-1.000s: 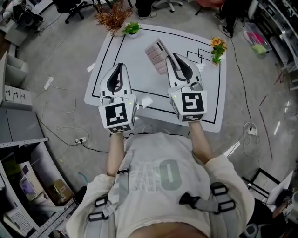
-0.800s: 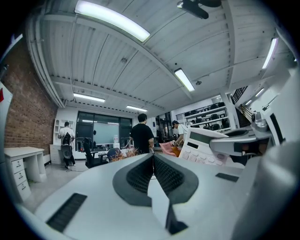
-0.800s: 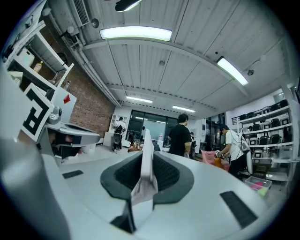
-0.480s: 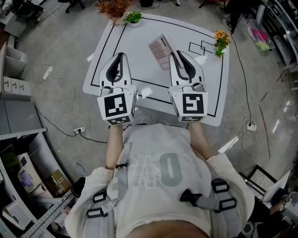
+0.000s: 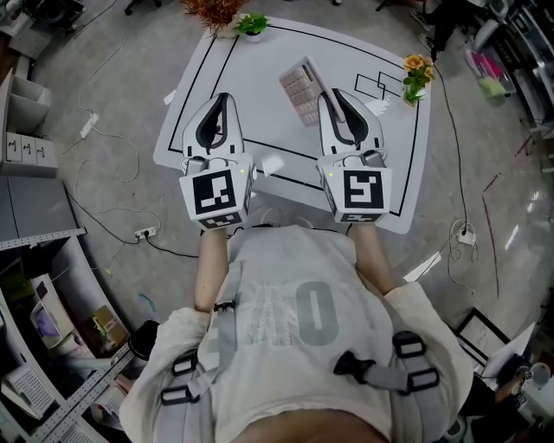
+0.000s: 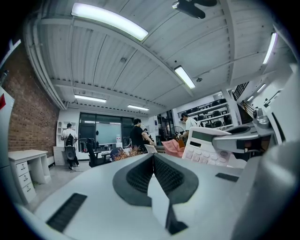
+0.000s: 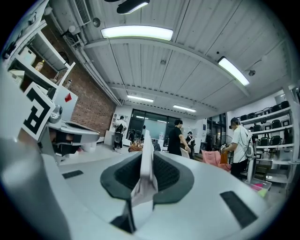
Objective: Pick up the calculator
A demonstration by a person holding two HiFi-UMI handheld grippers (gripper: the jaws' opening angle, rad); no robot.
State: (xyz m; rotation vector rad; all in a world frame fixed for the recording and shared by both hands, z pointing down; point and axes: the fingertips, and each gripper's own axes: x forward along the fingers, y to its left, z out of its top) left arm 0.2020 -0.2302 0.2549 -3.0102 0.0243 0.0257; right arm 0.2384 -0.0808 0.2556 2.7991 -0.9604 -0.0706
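White plastic calculator point(image 5: 300, 84), head view, slants its long axis up-left over the table point(image 5: 251, 130) from the right gripper point(image 5: 327, 97); left gripper view, the left gripper point(image 6: 153, 157) has ribbed black pads pressed together, empty; right gripper view, narrow jaws clamp the thin slab edge-on.

The white table point(image 5: 260, 86), lined black, has rust-brown twigs point(image 5: 210, 9) at eleven o'clock, green leaves point(image 5: 252, 23) at twelve, orange flowers point(image 5: 415, 64) at two; the calculator point(image 5: 299, 86) is white.
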